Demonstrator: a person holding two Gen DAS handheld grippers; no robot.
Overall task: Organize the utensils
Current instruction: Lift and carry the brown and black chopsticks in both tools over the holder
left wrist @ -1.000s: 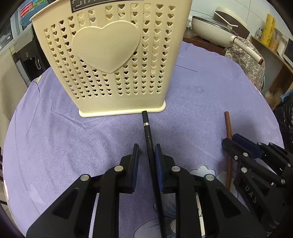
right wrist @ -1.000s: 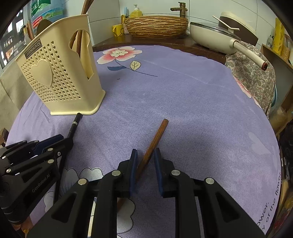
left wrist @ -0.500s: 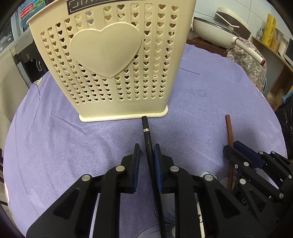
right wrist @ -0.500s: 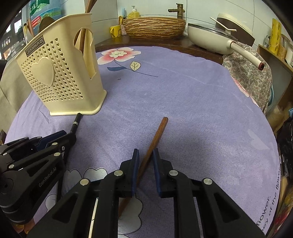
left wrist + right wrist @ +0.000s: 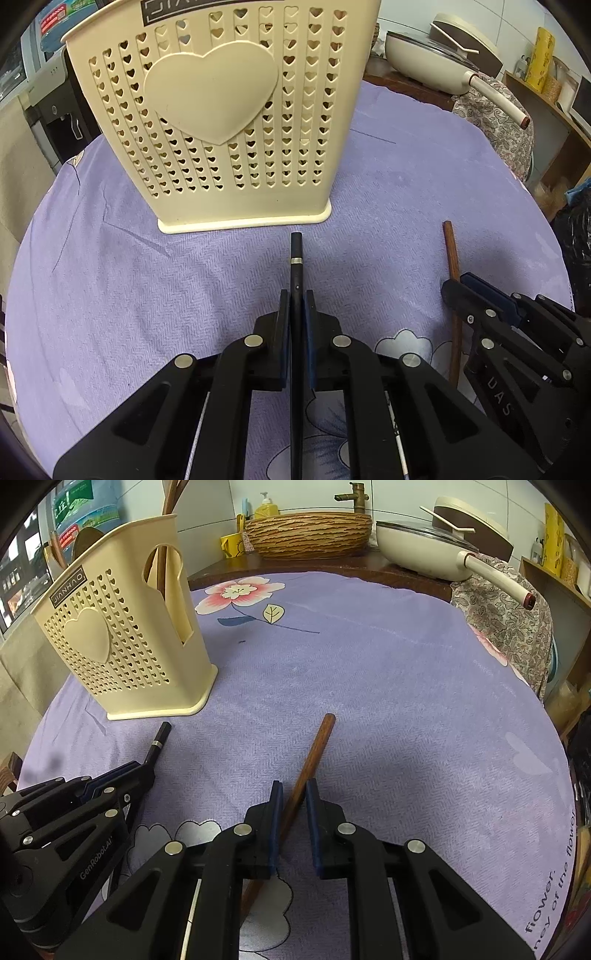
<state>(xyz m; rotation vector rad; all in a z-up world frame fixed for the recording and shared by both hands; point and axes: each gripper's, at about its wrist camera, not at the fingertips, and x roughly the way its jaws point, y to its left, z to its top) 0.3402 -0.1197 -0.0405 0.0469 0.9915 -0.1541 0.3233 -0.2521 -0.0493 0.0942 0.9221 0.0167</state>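
A black utensil handle (image 5: 296,266) with a silver ring lies on the purple cloth, pointing at the cream holder (image 5: 229,122). My left gripper (image 5: 295,299) is shut on it; it also shows in the right wrist view (image 5: 157,744). A brown wooden stick (image 5: 312,757) lies on the cloth between the pads of my right gripper (image 5: 293,788). Those jaws stand narrowly apart around it, the left pad touching, a gap on the right. The stick shows in the left wrist view (image 5: 451,254). The holder (image 5: 122,646) has wooden utensils standing in it.
A round table under a purple flowered cloth (image 5: 369,672). Behind it are a woven basket (image 5: 308,533), a cream pan with a long handle (image 5: 443,550) and a yellow mug (image 5: 231,546). A patterned cloth (image 5: 506,609) hangs at the right.
My left gripper has closed fully onto the black handle. My right gripper has narrowed around the brown stick. Both utensils stay on the cloth.
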